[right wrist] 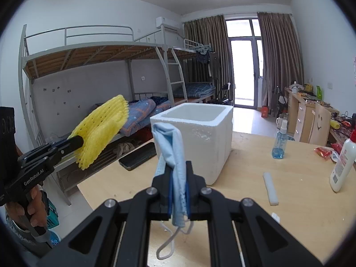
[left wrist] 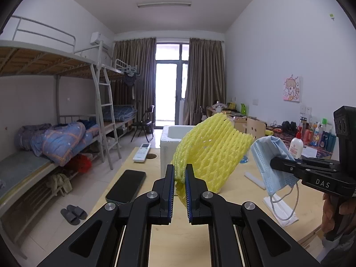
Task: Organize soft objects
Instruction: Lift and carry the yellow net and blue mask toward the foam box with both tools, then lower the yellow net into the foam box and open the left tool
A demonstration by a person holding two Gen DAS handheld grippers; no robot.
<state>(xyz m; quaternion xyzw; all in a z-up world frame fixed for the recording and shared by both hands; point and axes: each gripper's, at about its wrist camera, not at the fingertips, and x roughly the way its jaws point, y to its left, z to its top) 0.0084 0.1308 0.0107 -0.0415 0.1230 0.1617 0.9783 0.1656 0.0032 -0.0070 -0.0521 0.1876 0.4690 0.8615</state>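
My left gripper (left wrist: pixel 179 173) is shut on a yellow foam net sleeve (left wrist: pixel 211 149) and holds it above the wooden table (left wrist: pixel 151 178). It also shows in the right wrist view (right wrist: pixel 104 131), held at the left by the left gripper (right wrist: pixel 75 143). My right gripper (right wrist: pixel 178 173) is shut on a blue face mask (right wrist: pixel 173 151), its ear loop hanging down. In the left wrist view the mask (left wrist: pixel 271 162) hangs from the right gripper (left wrist: pixel 274 163). An open white foam box (right wrist: pixel 195 138) stands on the table just beyond both grippers; it also shows in the left wrist view (left wrist: pixel 172 140).
A black phone (left wrist: pixel 126 185) and a white remote (left wrist: pixel 142 152) lie left on the table. A blue spray bottle (right wrist: pixel 279 142), a white lotion bottle (right wrist: pixel 342 162) and a white foam strip (right wrist: pixel 270 188) are to the right. Bunk beds (right wrist: pixel 100 77) line the left wall.
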